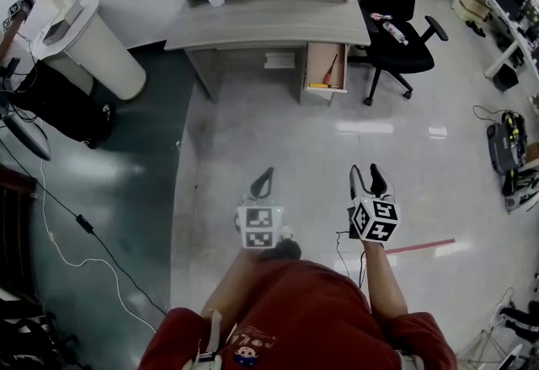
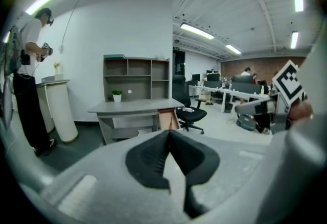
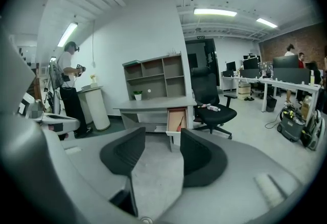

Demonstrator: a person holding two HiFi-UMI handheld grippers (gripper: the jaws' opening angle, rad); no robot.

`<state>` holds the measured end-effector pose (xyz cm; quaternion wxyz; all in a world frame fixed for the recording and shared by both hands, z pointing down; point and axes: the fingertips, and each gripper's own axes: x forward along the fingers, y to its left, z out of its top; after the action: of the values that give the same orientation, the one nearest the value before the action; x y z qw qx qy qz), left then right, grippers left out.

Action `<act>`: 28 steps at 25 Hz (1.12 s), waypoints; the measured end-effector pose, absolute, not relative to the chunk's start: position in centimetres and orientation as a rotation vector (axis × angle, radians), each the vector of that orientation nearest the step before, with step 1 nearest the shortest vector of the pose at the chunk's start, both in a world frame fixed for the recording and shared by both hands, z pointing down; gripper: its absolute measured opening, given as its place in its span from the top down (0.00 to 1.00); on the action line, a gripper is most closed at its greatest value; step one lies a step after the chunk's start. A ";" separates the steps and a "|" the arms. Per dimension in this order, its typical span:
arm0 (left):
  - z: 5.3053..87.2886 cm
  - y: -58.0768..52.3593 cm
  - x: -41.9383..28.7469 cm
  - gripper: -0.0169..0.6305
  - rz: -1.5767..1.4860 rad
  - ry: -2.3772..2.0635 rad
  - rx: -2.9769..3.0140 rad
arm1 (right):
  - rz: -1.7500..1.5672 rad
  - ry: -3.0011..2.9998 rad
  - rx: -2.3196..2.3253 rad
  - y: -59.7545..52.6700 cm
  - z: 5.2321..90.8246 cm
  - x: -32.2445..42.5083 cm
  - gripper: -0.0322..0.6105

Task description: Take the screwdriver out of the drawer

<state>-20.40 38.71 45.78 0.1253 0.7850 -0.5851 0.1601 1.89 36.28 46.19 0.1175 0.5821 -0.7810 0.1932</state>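
The open wooden drawer (image 1: 325, 67) juts out from the right side of the grey desk (image 1: 261, 27), far ahead across the floor. A red-handled screwdriver (image 1: 330, 69) lies slanted inside it, above something yellow at the drawer's front. In the right gripper view the drawer (image 3: 177, 119) and screwdriver (image 3: 179, 123) show just beyond the jaws. My left gripper (image 1: 262, 185) is shut and empty, its pads meeting at the tips (image 2: 168, 133). My right gripper (image 1: 370, 181) is open with nothing between its fingers (image 3: 162, 139). Both hang over bare floor, well short of the desk.
A black office chair (image 1: 394, 14) with a bottle on its seat stands right of the drawer. A white cylindrical stand (image 1: 93, 44) and a person (image 2: 28, 80) are at the left. Cables (image 1: 76, 225) trail on the dark floor; a red tape strip (image 1: 421, 246) lies right.
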 end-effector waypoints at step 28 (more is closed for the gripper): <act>47.7 20.5 -21.2 0.98 0.500 -1.630 2.332 | 0.655 -2.249 1.776 19.6 48.8 0.9 0.60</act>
<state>-21.23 20.48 47.67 0.1262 0.8008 -0.5598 0.1718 0.93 19.59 48.79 0.1008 0.6012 -0.7611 0.2216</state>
